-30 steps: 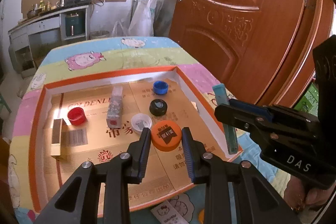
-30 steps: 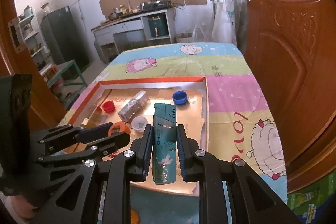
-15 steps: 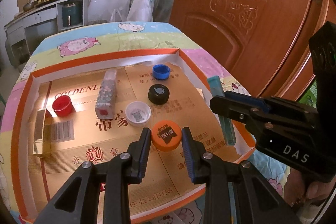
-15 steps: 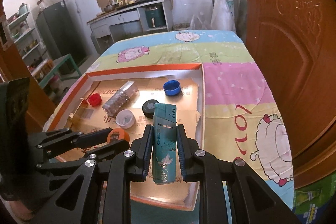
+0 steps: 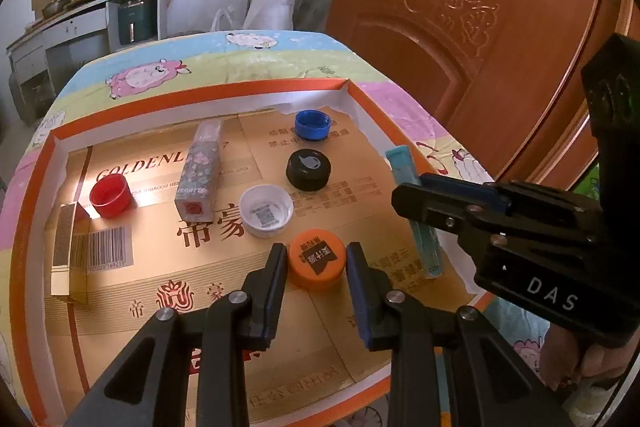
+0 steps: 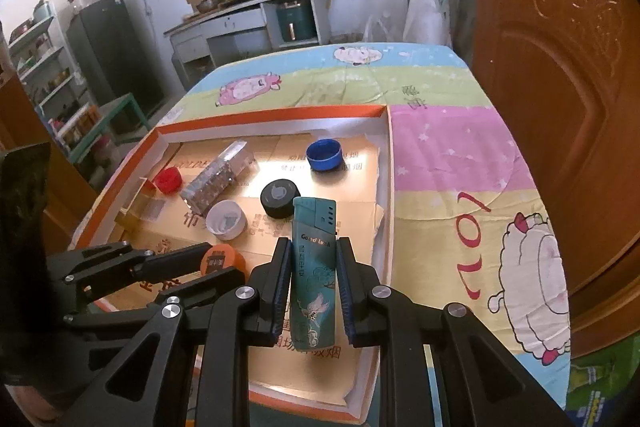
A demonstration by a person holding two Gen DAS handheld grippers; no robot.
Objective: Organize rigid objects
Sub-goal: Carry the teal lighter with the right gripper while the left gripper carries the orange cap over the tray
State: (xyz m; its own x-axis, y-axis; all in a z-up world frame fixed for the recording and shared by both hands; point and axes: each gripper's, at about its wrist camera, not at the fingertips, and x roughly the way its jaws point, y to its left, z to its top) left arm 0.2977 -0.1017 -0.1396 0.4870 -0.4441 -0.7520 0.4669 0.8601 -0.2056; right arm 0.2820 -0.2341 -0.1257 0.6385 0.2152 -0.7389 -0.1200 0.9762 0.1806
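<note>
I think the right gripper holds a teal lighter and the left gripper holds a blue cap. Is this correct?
Not fully. The left gripper holds an orange cap, as the left wrist view shows; the blue cap lies farther back in the tray. The right gripper does hold the teal lighter.

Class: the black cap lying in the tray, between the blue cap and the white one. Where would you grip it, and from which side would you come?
Grip the black cap across its round side wall, coming down from above. It lies flat on its open end, low and wide, with free space all round; the blue cap and white cap stand apart from it, so fingers can straddle it.
</note>
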